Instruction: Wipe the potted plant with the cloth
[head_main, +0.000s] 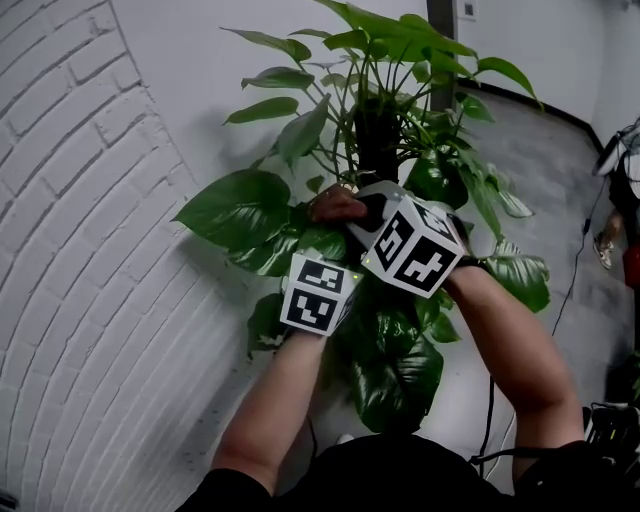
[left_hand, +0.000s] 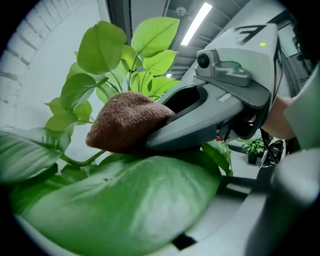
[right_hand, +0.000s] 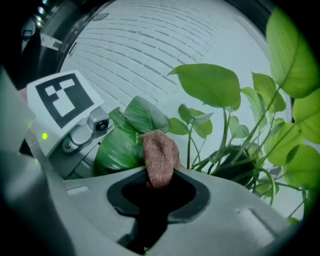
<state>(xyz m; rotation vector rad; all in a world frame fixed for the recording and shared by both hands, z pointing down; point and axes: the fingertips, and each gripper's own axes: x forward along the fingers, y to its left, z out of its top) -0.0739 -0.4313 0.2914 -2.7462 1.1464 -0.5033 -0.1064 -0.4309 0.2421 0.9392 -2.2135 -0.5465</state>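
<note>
No words can be read: only black-and-white square markers on the cubes of both grippers. Your right gripper (right_hand: 159, 186) is clamped on a brown, nubbly terry cloth (right_hand: 160, 159), whose rounded end sticks out and sits just above a broad glossy leaf (left_hand: 125, 205) of the potted plant (head_main: 380, 110). That leaf lies flat across your left gripper (head_main: 318, 290) and covers its jaws, so I cannot tell how far apart they are. A white-painted brick wall (head_main: 80, 250) stands close beside the plant; a dark cable (head_main: 580, 250) runs over the grey floor (head_main: 540, 170).
</note>
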